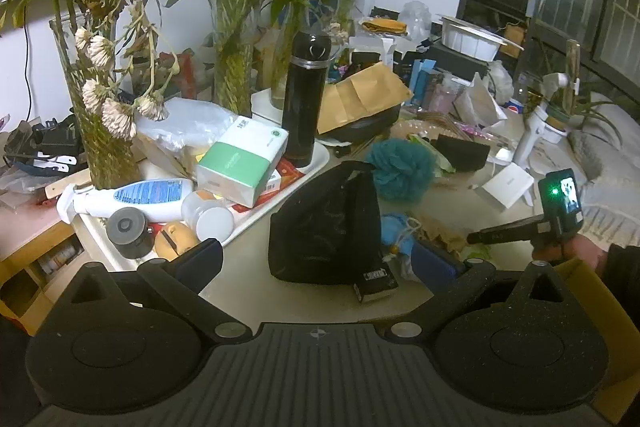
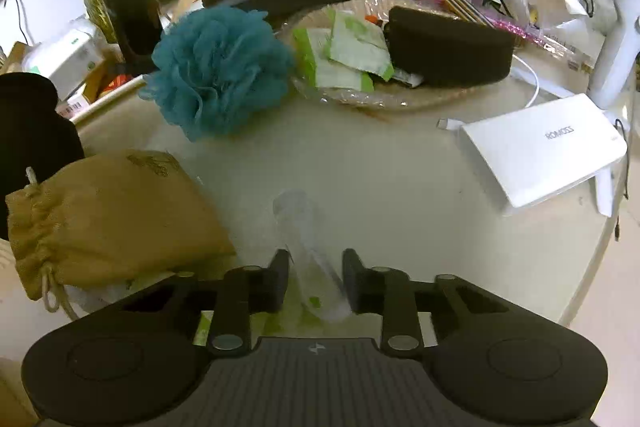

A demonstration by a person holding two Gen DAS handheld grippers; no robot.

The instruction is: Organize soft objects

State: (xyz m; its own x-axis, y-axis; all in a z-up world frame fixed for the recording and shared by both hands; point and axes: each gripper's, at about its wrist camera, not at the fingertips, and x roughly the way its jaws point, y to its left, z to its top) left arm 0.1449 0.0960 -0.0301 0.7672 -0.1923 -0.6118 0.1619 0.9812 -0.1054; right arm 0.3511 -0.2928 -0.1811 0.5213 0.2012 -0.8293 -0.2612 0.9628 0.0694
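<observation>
Only the left view shows the black mesh bag before the wide-spread left gripper; the right view shows the right gripper, jaws narrowed around a clear plastic wrapper, beside a tan drawstring pouch.

– What's between my right gripper fingers?

– A clear plastic wrapper, lying on the table; my jaws sit either side, partly closed, though I can't tell if they touch it.

– And around it?

– A tan drawstring pouch near left, a teal bath pouf farther left, a white box to the right.
</observation>
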